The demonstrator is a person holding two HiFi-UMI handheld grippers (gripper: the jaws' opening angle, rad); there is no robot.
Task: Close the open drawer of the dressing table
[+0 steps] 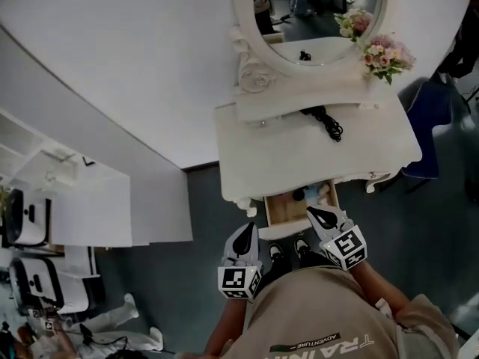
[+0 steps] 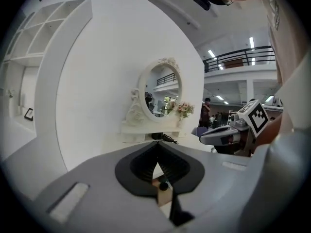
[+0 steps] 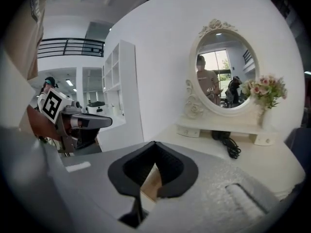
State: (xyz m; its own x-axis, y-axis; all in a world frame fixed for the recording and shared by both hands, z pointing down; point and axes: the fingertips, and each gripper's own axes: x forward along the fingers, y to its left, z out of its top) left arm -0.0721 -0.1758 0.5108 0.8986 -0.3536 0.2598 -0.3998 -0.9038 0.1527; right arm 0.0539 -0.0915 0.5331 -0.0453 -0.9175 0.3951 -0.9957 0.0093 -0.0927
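- Currently the shallow drawer with a pale wooden inside and a white front (image 1: 293,208) stands pulled out from the front middle of the white dressing desk with carved edges (image 1: 262,163), towards our feet. Small dark and bluish things lie at its back, too small to name.
- Our right claw (image 1: 322,217) hangs over the drawer's right front corner. Its grey jaws are pressed together at the tips with nothing between them, and pale wood shows through the gap below them.
- Our left claw (image 1: 244,238) is likewise closed and empty, just beside the left end of the drawer front.
- We judge the step in hand to be setting both closed tips flat against the white front, one on each side of its middle. A straight push towards the desk should keep the drawer from skewing in its runners. We cannot tell whether either tip touches the front yet.
- Dark grey floor (image 1: 202,200) lies open left and right of the drawer. The desk's scalloped front edge overhangs it, so we should hold the claws low and level.
- The black coiled cord (image 1: 327,123), the oval white-framed mirror (image 1: 314,13) and the pink flower bunch (image 1: 385,54) sit well back on top, out of our path.
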